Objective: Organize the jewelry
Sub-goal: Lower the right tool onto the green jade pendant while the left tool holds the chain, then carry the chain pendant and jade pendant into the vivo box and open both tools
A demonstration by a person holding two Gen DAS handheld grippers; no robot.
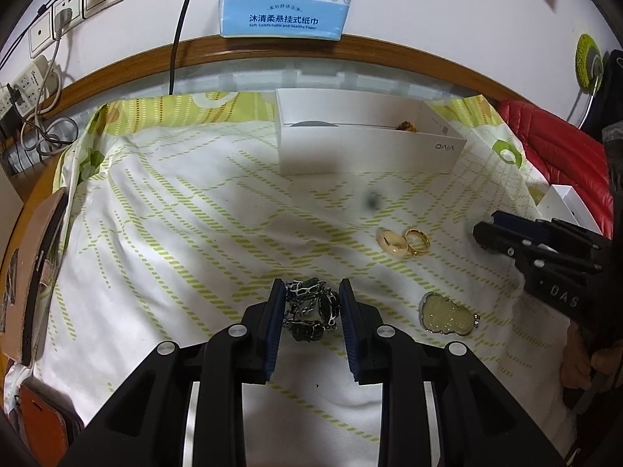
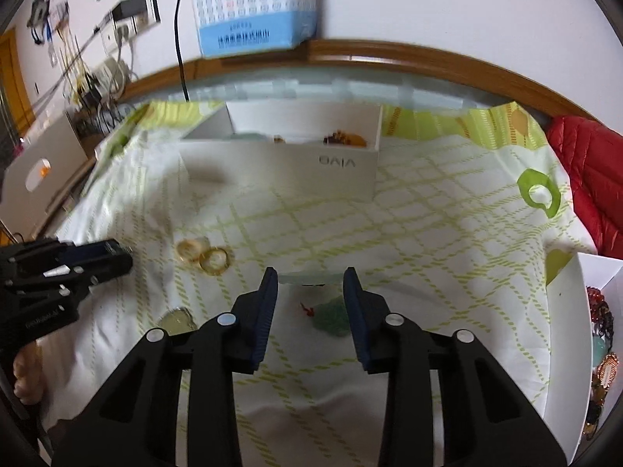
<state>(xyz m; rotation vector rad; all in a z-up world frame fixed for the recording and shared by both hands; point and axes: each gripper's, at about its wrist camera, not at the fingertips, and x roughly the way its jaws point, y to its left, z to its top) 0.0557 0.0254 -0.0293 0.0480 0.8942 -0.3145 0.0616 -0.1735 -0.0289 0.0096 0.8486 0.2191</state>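
Note:
My left gripper (image 1: 310,286) is shut on a silver bracelet with dark green stones (image 1: 310,310), bunched between the pads. Two gold rings (image 1: 405,242) lie on the cloth to its right, and a pale jade gourd pendant (image 1: 447,313) lies near them. My right gripper (image 2: 311,274) is open over a green jade pendant with a red cord (image 2: 331,317) on the cloth. The rings (image 2: 204,255) and the gourd pendant (image 2: 177,319) also show left of it. A white open box (image 1: 366,136) at the back holds a few amber pieces (image 2: 342,138).
A green-patterned white cloth (image 1: 194,214) covers the table. A second white box (image 2: 576,350) with assorted jewelry sits at the right edge. A red jacket (image 2: 592,179) lies far right. A tissue pack (image 1: 284,0), power strips and cables line the back wall.

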